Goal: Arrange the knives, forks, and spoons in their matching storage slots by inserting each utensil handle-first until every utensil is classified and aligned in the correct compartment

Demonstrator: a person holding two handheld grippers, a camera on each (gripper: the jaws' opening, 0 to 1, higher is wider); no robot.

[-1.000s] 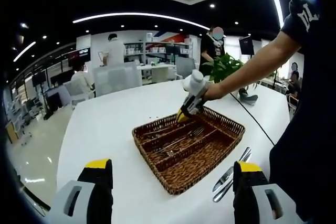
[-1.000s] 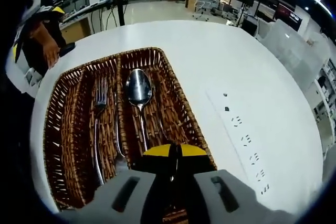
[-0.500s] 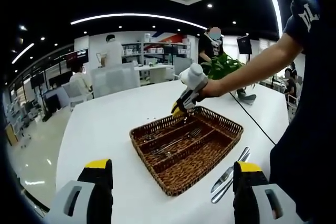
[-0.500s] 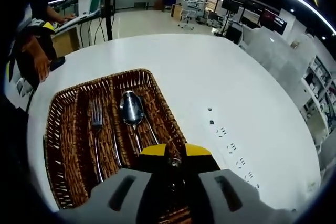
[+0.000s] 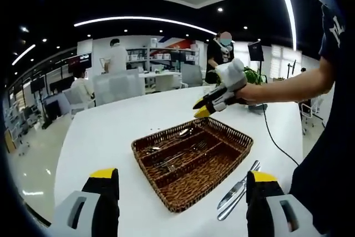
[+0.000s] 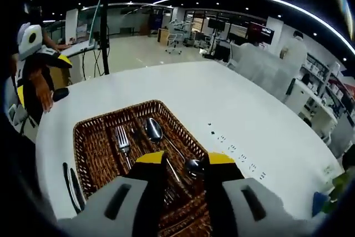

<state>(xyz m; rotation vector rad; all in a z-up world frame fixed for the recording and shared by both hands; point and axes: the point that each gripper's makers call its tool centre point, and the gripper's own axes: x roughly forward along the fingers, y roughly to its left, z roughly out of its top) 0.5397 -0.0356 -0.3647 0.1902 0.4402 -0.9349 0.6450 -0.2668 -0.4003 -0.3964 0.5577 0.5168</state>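
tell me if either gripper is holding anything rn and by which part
Nothing is held. The right gripper hangs open above the basket with no utensil between its jaws, and the left gripper is open and empty too.

Open office, ceiling light strips (image 5: pixel 145 19), shelving (image 5: pixel 166 59)

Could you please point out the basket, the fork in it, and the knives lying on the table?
basket (image 5: pixel 166 202): left gripper view, on its near wicker wall.
fork (image 6: pixel 121 135): right gripper view, on its tines.
knives (image 5: pixel 238 190): left gripper view, on the blades, right of the basket.
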